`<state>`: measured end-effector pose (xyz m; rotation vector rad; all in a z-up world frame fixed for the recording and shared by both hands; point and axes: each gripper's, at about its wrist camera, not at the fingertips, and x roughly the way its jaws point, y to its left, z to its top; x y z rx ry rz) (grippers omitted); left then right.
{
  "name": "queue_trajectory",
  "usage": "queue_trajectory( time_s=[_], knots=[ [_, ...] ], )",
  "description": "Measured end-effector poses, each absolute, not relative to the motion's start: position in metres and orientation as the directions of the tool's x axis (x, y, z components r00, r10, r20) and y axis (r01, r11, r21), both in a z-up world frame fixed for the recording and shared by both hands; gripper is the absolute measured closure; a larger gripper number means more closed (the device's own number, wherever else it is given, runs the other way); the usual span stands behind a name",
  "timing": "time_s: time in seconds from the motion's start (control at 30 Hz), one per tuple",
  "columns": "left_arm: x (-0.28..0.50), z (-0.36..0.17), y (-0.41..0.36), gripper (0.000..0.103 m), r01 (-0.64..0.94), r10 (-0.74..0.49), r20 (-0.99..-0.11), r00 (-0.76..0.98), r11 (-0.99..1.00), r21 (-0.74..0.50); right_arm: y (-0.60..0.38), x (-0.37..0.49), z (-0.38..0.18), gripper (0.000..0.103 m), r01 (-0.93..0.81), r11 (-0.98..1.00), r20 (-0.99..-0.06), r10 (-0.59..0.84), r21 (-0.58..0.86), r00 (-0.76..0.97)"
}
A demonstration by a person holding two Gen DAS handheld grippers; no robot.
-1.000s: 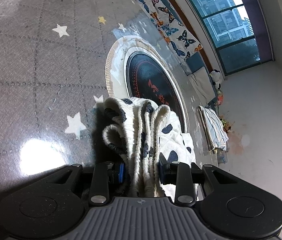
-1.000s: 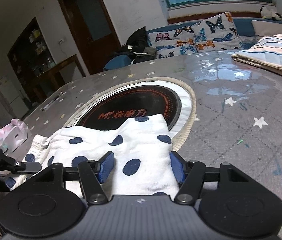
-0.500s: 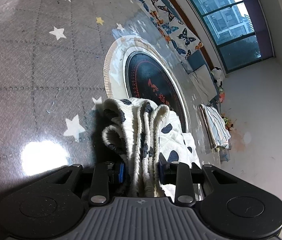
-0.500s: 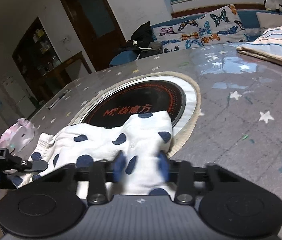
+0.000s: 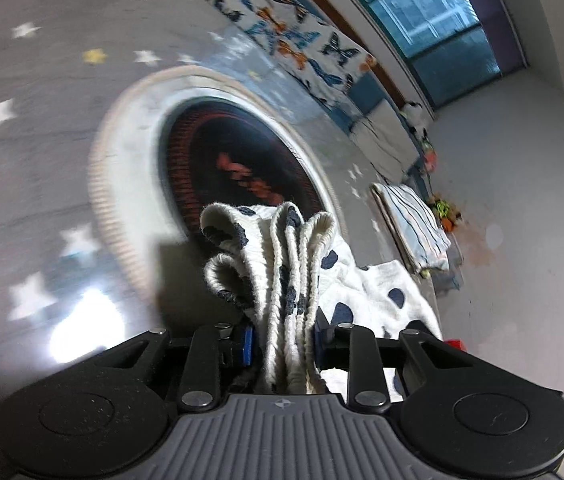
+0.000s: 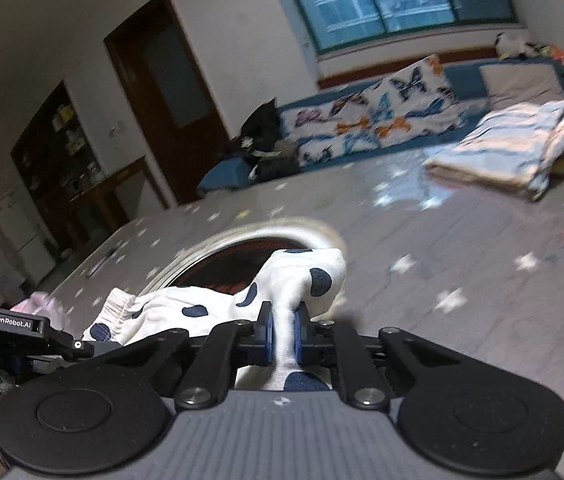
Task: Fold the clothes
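A white garment with dark blue dots [image 5: 282,264] is lifted off the grey star-print table [image 5: 34,160]. My left gripper [image 5: 282,344] pinches its bunched ribbed waistband, the jaws still closing a little on the folds. In the right wrist view the same garment [image 6: 306,280] hangs between both grippers. My right gripper [image 6: 281,334] has its blue pads pressed on a thin pinch of the fabric, the jaws still closing. The left gripper's body [image 6: 22,332] shows at the left edge of that view.
A round black hotplate with a white rim [image 5: 242,160] sits in the table's middle, under the garment. A folded striped cloth [image 6: 514,152] lies at the far right of the table. A pink cloth [image 6: 42,308] lies at the left. Butterfly cushions [image 6: 382,120] line the sofa behind.
My right gripper went from open around the fabric to shut on a pinch of it. Both grippers rose and carried the garment up off the table.
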<state>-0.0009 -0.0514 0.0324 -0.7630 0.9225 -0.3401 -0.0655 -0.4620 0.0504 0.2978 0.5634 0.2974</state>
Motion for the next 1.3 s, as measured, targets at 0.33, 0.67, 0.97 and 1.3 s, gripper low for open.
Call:
queue_trajectory(
  time_s=[0.33,0.67,0.97,1.3],
  knots=[
    [0.063,0.048,-0.13,0.075,0.088,-0.617,-0.591,0.52,0.727,-0.681,-0.528,-0.054,0.063,0.094,-0.054,0.945,-0.468,0.208,0.321,0.859],
    [0.103,0.03,-0.181,0.074,0.119,-0.636,-0.61,0.473,0.732,-0.67,-0.572,-0.033,0.049,0.094,0.044,0.95,-0.499,0.123,0.31,0.858],
    [0.109,0.016,-0.188,0.067,0.113,-0.609,-0.647,0.459,0.762,-0.637,-0.588,-0.02,0.02,0.084,0.096,0.936,-0.557,0.116,0.338,0.823],
    [0.102,0.05,-0.169,0.057,0.152,-0.561,-0.611,0.558,0.794,-0.589,-0.591,-0.033,0.041,0.078,0.099,0.952,-0.546,0.078,0.289,0.834]
  ],
)
